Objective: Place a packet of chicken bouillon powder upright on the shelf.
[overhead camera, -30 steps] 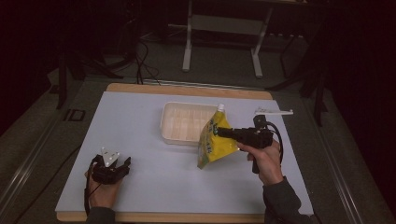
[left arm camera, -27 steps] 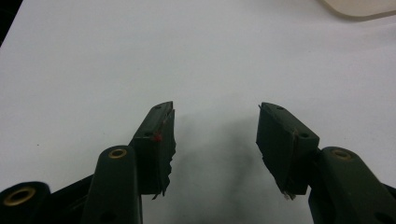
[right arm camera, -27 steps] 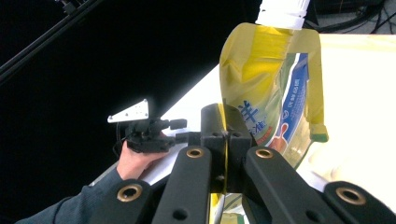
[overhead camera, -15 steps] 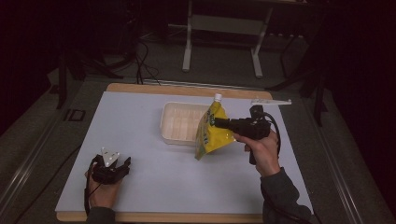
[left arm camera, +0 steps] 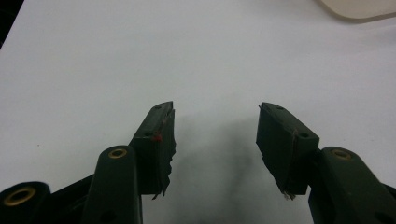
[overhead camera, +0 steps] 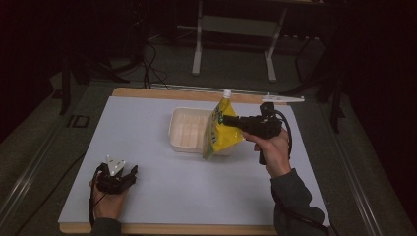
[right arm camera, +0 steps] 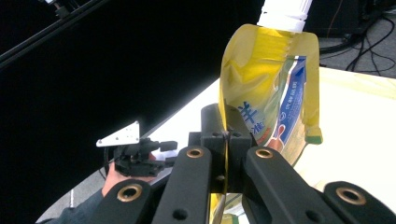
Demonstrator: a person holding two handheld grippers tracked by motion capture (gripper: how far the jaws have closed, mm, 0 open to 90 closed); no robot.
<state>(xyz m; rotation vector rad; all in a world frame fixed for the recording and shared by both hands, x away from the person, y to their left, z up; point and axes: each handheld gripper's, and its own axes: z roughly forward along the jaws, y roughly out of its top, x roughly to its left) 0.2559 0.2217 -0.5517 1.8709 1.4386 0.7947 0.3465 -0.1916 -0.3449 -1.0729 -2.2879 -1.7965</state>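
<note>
White table (overhead camera: 147, 196): clamped yellow pouch (overhead camera: 222, 132) above tray (overhead camera: 183, 130).

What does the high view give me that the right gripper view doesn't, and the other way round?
High view alone: the shallow white plastic tray below the lifted pouch, and the white table mat's full spread.

Right gripper view alone: the right hand-held gripper with its jaws pinched shut on the pouch's edge, and the blue print on its front.

Both: the yellow spouted pouch with a white cap, and the left hand-held gripper, resting on the mat.
</note>
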